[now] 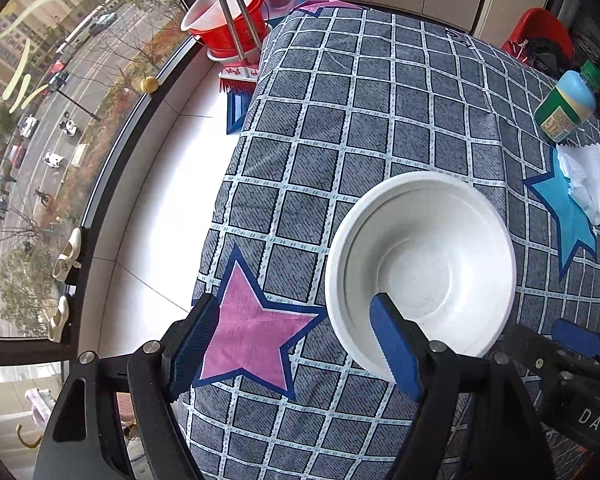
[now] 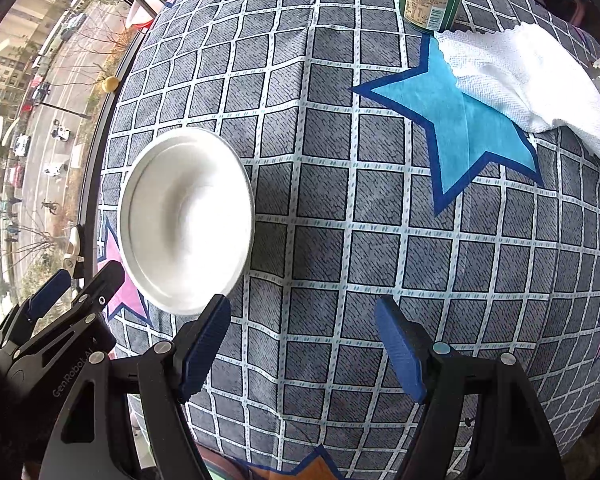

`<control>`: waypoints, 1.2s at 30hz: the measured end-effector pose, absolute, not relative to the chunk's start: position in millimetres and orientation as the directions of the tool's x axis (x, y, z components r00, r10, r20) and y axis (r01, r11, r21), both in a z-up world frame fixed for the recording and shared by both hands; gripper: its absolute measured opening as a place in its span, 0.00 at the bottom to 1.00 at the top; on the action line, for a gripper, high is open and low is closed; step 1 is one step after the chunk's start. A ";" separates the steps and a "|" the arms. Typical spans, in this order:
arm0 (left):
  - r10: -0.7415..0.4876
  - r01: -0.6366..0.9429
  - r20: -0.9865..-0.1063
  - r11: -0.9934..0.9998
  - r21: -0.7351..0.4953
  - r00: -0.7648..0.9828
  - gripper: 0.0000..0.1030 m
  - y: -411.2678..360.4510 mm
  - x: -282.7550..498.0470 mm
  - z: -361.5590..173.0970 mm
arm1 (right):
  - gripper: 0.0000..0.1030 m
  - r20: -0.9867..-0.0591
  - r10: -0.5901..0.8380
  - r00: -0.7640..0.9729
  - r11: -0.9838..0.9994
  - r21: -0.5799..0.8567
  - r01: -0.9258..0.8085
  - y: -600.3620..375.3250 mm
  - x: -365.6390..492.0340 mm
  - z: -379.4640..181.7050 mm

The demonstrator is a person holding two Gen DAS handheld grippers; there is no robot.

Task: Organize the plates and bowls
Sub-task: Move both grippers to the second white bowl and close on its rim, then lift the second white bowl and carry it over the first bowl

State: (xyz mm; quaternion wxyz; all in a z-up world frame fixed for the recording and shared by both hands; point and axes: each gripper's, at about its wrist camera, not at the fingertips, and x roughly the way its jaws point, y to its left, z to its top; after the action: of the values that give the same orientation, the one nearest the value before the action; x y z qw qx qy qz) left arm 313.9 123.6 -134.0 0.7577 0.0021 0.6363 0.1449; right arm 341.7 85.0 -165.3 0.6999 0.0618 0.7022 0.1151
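Note:
A white bowl [image 1: 420,264] sits upright on the grey checked cloth [image 1: 380,120], stacked in another white dish whose rim shows around it. It also shows in the right wrist view [image 2: 186,220]. My left gripper [image 1: 296,344] is open and empty, above the pink star; its right finger overlaps the bowl's near rim in the view. My right gripper [image 2: 304,348] is open and empty, just right of the bowl and low over the cloth. Its tip shows in the left wrist view [image 1: 576,338]; the left gripper shows in the right wrist view [image 2: 72,292].
A green-capped bottle [image 1: 568,108] and a white towel [image 1: 592,184] lie at the cloth's right side, by the blue star [image 2: 456,128]. The table's left edge drops to a white sill and window. Red buckets [image 1: 232,20] and a broom stand at the far left.

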 end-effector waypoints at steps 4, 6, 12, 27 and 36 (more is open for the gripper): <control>0.250 -0.181 -0.959 0.958 0.224 0.136 0.78 122.1 333.6 -153.4 | 0.73 -0.962 0.271 -0.025 0.960 0.272 -0.062 96.5 356.1 -182.5; 0.260 -0.161 -0.958 0.957 0.239 0.122 0.78 120.1 339.9 -161.2 | 0.73 -0.960 0.278 -0.031 0.958 0.280 -0.068 102.7 359.1 -189.0; 0.167 -0.161 -0.983 0.975 0.153 0.074 0.48 118.0 347.0 -178.7 | 0.44 -0.950 0.308 -0.045 0.948 0.311 -0.069 111.6 360.9 -198.9; 0.134 -0.019 -0.990 0.991 0.133 0.050 0.29 51.5 283.0 -179.3 | 0.18 -0.944 0.307 -0.119 0.943 0.318 -0.096 85.3 307.0 -199.2; 0.105 0.020 -0.995 0.994 0.105 0.004 0.29 16.8 200.0 -183.3 | 0.18 -0.946 0.267 -0.181 0.956 0.284 -0.074 48.6 222.8 -203.1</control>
State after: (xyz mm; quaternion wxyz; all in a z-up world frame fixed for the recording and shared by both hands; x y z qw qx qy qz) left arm 200.0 16.8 -183.3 0.7071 0.0442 0.7051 0.0298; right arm 222.8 48.6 -203.1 0.6366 0.0639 0.7568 0.1339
